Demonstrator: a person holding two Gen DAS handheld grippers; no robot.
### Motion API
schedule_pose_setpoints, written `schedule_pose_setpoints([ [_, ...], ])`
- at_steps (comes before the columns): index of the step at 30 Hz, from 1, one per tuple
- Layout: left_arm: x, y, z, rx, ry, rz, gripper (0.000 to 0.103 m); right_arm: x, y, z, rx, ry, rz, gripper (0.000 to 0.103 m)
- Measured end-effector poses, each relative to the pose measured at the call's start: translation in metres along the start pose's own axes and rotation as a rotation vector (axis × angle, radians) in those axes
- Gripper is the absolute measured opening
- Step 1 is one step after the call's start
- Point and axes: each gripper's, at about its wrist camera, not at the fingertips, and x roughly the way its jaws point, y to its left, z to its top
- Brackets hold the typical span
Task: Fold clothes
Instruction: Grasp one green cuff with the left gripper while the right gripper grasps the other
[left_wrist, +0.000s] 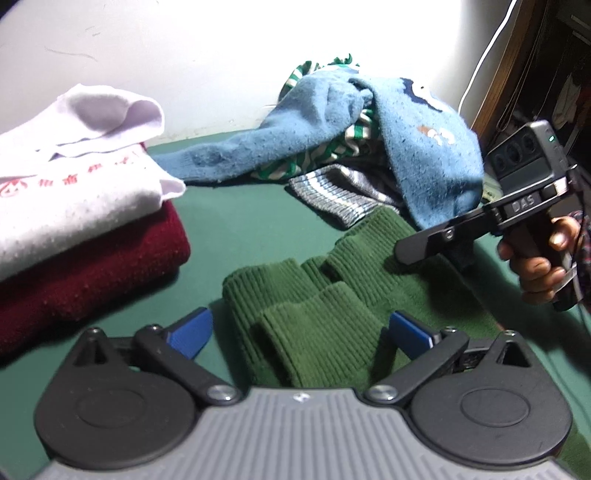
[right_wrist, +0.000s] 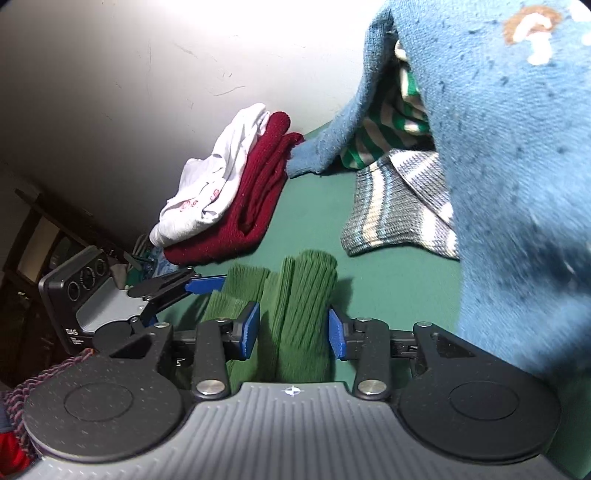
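- L gripper (left_wrist: 299, 332) jaws spread wide, nothing held, hovering over folded green sweater (left_wrist: 314, 302) on green tabletop (left_wrist: 251, 214)
- R gripper (right_wrist: 293, 330) half open, pads straddling sweater, not pinching

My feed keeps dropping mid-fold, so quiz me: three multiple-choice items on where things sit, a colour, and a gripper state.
1. What does the white garment lie on?
A. the dark red folded knit
B. the blue sweater
C. the bare green surface

2. What colour is the ribbed garment in front of both grippers?
A. grey
B. dark green
C. white

3. How does the left gripper stand?
A. clamped on the blue sweater
B. shut on nothing
C. open wide, pads clear of the ribbed garment

Answers: 1 A, the white piece tops the dark red one in both views. 2 B, its ribs are dark green. 3 C, both blue pads stand apart beside the cloth.
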Motion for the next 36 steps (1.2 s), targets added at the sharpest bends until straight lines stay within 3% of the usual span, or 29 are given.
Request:
schedule_pose_setpoints([
  [2, 0.000, 0.004, 0.003, -0.019, -0.010, -0.015, 0.096, 0.003, -0.001, 0.003, -0.004, 0.008, 0.014, 0.040],
  [3, 0.001, 0.002, 0.003, -0.013, -0.016, -0.009, 0.084, 0.004, 0.000, 0.003, -0.018, 0.015, 0.007, 0.038],
  [4, 0.001, -0.001, 0.002, -0.001, -0.021, -0.002, 0.077, 0.005, 0.001, 0.003, -0.032, 0.023, 0.001, 0.028],
  [5, 0.001, -0.003, 0.002, 0.012, -0.026, 0.005, 0.074, 0.005, 0.001, 0.003, -0.038, 0.027, 0.000, 0.026],
  [8, -0.001, -0.002, -0.003, 0.021, -0.055, 0.010, 0.068, 0.006, 0.000, 0.005, -0.042, 0.040, 0.006, 0.024],
  [12, -0.004, 0.009, -0.003, -0.054, -0.078, 0.006, 0.046, 0.008, -0.005, 0.009, -0.030, 0.062, 0.026, 0.022],
  [15, -0.005, 0.009, -0.005, -0.090, -0.097, 0.027, 0.042, 0.009, -0.010, 0.011, -0.015, 0.074, 0.044, 0.022],
  [20, -0.007, -0.005, -0.008, -0.078, -0.112, 0.098, 0.034, 0.009, 0.005, 0.009, -0.067, 0.072, -0.025, 0.021],
  [22, -0.008, -0.010, -0.007, -0.063, -0.107, 0.123, 0.016, 0.009, 0.017, 0.007, -0.113, 0.068, -0.074, 0.021],
  [23, -0.008, -0.013, -0.005, -0.044, -0.101, 0.141, 0.012, 0.008, 0.022, 0.006, -0.138, 0.063, -0.097, 0.021],
  [28, -0.015, -0.030, 0.001, 0.021, -0.090, 0.200, 0.009, 0.001, 0.041, 0.000, -0.207, 0.015, -0.154, 0.021],
  [36, -0.024, -0.050, 0.005, 0.063, -0.084, 0.276, 0.009, -0.010, 0.066, -0.008, -0.279, -0.036, -0.173, 0.021],
])
